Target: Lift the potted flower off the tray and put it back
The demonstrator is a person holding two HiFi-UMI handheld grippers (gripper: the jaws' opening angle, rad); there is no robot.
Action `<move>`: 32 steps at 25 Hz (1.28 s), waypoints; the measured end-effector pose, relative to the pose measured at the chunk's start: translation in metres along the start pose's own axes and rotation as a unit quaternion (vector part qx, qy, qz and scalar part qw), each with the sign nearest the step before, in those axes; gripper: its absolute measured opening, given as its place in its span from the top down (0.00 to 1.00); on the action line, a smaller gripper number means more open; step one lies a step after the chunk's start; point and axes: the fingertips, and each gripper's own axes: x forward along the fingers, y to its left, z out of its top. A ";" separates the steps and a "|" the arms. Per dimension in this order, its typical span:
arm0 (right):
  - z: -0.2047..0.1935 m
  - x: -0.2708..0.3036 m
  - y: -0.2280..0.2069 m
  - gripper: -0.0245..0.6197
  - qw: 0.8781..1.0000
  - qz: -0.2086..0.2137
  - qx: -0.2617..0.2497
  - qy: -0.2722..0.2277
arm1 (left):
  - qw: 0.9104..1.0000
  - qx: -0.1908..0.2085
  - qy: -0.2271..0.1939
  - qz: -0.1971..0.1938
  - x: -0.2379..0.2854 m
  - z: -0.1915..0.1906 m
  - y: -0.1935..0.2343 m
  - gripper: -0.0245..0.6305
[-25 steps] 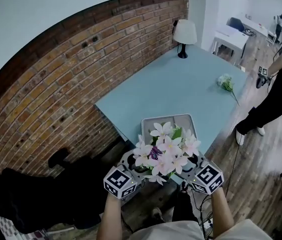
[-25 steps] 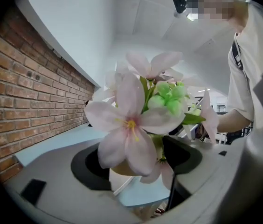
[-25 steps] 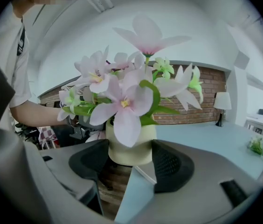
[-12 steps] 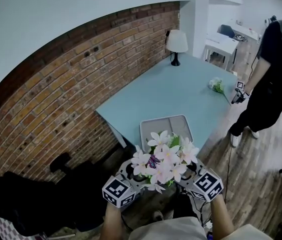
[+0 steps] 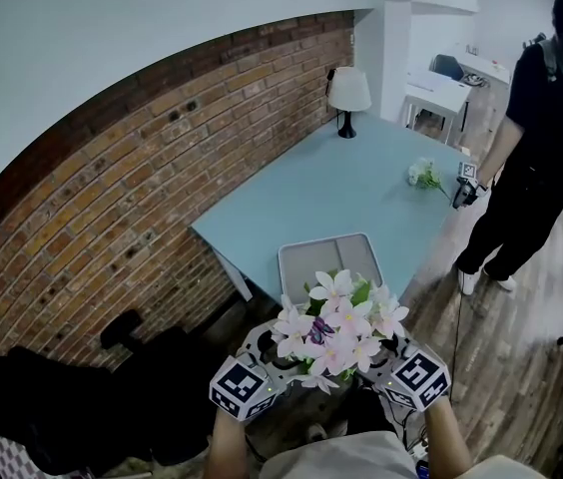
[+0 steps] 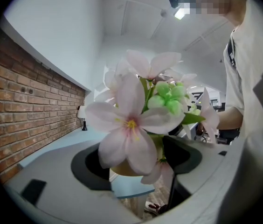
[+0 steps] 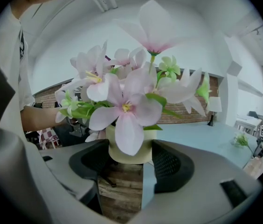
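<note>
Left gripper (image 6: 136, 161) and right gripper (image 7: 130, 158), jaws closed from either side on the pot of the potted flower (image 5: 339, 322), hold it aloft near the person, clear of the tray. Beyond it, the grey tray (image 5: 306, 257) lies on the blue table (image 5: 351, 183), with a lamp (image 5: 347, 93) at the far end.

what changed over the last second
The potted flower drew back from the tray toward the holder. The bystander walked nearer the table. Unchanged: left tongs and right tongs stay clamped on the potted flower; tray, lamp and loose sprig in place.
</note>
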 end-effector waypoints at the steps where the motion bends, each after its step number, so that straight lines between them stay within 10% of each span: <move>1: -0.001 -0.001 0.000 0.48 1.000 0.000 0.000 0.000 | 1.000 0.000 0.001 0.001 0.001 0.000 -0.001 0.40; 32: -0.028 0.058 -0.098 0.49 0.998 0.060 0.008 0.034 | 0.996 -0.070 0.030 0.055 0.081 -0.040 0.070 0.40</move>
